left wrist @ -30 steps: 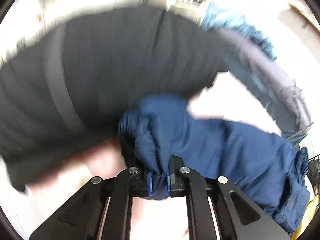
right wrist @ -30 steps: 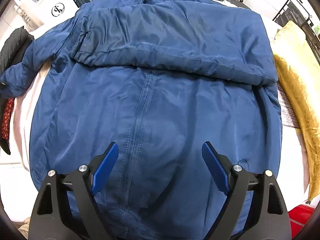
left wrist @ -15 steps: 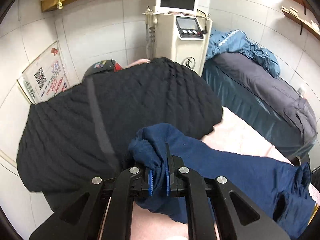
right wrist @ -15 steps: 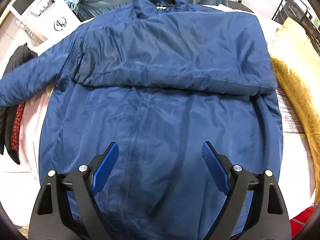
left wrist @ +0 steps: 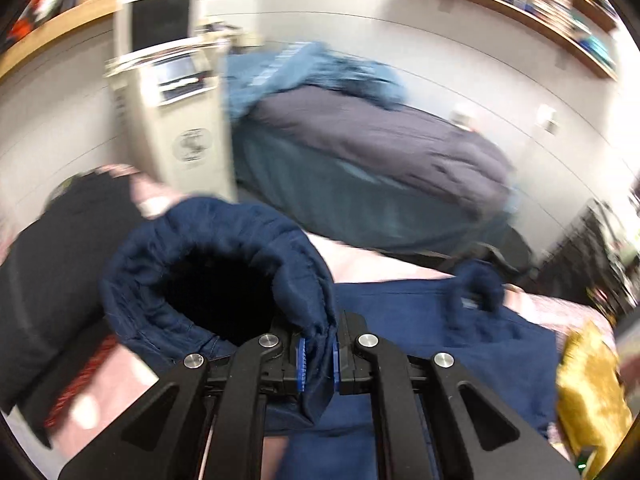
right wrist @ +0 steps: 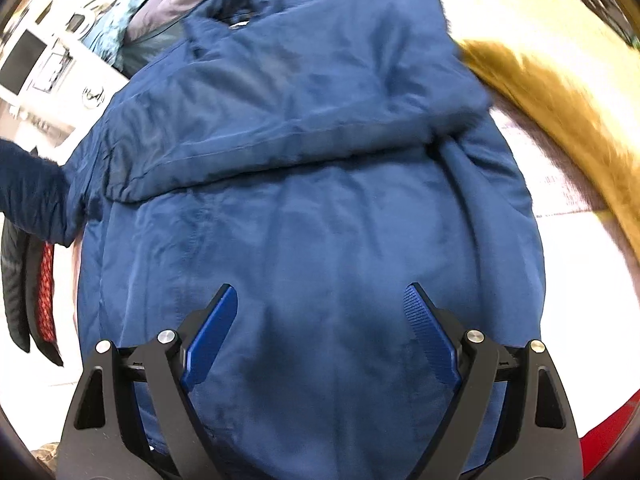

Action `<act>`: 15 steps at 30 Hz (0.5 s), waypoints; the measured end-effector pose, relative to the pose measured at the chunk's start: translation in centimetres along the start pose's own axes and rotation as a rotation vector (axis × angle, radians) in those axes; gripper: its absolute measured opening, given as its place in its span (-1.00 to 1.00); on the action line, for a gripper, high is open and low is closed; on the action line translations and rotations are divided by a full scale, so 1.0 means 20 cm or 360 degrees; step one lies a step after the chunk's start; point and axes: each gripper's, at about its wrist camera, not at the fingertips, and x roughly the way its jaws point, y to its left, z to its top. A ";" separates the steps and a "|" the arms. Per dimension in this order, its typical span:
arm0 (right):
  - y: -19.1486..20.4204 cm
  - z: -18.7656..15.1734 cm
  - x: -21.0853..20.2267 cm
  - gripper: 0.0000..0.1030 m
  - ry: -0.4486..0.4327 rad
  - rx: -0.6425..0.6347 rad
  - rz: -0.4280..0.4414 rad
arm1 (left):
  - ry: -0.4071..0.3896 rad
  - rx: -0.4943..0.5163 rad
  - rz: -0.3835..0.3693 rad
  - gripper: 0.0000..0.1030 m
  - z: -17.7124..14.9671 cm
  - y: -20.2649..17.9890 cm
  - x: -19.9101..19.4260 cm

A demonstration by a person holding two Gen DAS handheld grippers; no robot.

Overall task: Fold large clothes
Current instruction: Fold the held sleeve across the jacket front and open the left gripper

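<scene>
Sleeve cuff (left wrist: 224, 280) of navy jacket (right wrist: 320, 200), spread flat on bed: your left gripper (left wrist: 318, 354) pinches it, right gripper (right wrist: 320, 320) gapes empty over hem; carry cuff level across chest, release only once flat.

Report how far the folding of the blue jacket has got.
Done: one sleeve lies folded across the chest of the navy blue padded jacket. In hand: the left hand-held gripper is shut on the cuff of the other sleeve, lifted off the bed. The right hand-held gripper hovers open over the hem. Left: laying that sleeve across, then folding the body.
</scene>
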 end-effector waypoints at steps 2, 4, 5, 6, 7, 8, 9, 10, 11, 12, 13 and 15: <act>-0.06 0.00 -0.01 0.64 -0.0004 0.0054 0.0005 | 0.0029 0.0087 -0.0123 -0.84 -0.02 -0.29 0.06; -0.11 -0.01 -0.02 0.64 -0.0010 0.0097 0.0001 | 0.0066 0.0209 -0.0244 -0.84 -0.09 -0.60 0.11; -0.14 -0.01 -0.02 0.64 -0.0017 0.0117 -0.0001 | 0.0096 0.0271 -0.0285 -0.84 -0.14 -0.74 0.15; -0.17 -0.02 -0.03 0.64 -0.0024 0.0138 -0.0003 | 0.0129 0.0326 -0.0323 -0.84 -0.19 -0.87 0.18; -0.19 -0.02 -0.04 0.64 -0.0028 0.0157 -0.0006 | 0.0161 0.0367 -0.0353 -0.84 -0.24 -0.97 0.21; -0.21 -0.03 -0.05 0.64 -0.0029 0.0175 -0.0009 | 0.0211 0.0426 -0.0383 -0.84 -0.31 -1.09 0.25; -0.24 -0.03 -0.05 0.64 -0.0030 0.0193 -0.0011 | 0.0262 0.0484 -0.0399 -0.84 -0.38 -1.21 0.30; -0.27 -0.04 -0.06 0.64 -0.0031 0.0219 -0.0014 | 0.0299 0.0519 -0.0411 -0.84 -0.44 -1.27 0.33; -0.29 -0.05 -0.06 0.64 -0.0031 0.0235 -0.0019 | 0.0352 0.0562 -0.0431 -0.84 -0.50 -1.35 0.36; -0.31 -0.06 -0.06 0.64 -0.0028 0.0253 -0.0027 | 0.0413 0.0621 -0.0440 -0.84 -0.58 -1.45 0.41; -0.33 -0.07 -0.06 0.64 -0.0025 0.0265 -0.0032 | 0.0448 0.0666 -0.0423 -0.82 -0.63 -1.51 0.45; -0.36 -0.08 -0.06 0.64 -0.0012 0.0284 -0.0037 | 0.0541 0.0723 -0.0410 -0.72 -0.72 -1.60 0.53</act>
